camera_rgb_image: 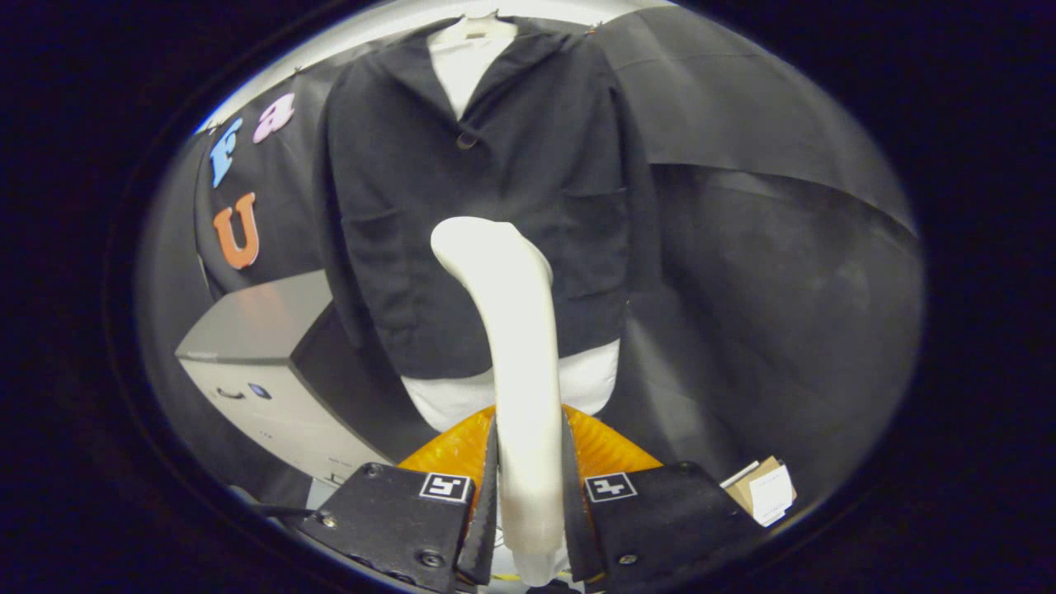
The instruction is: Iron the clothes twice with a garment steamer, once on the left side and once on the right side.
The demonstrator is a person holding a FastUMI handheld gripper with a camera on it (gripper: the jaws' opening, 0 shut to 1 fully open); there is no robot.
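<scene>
Gripper view: the gripper (528, 495) pinches the white curved plastic garment steamer (516, 330) upright before the hanging dark jacket (487, 214).

Both fingers press on the steamer's handle from either side, its rounded head standing ahead of them at the jacket's lower middle, between the two front pockets; contact with the cloth cannot be told. The jacket hangs over a white shirt (466, 62) on a hanger against the black cloth wall. Judging from this central position, neither side pass looks finished; left and right strokes likely remain. The gripper points level, straight at the garment. A grey cabinet (256, 355) stands off left.
</scene>
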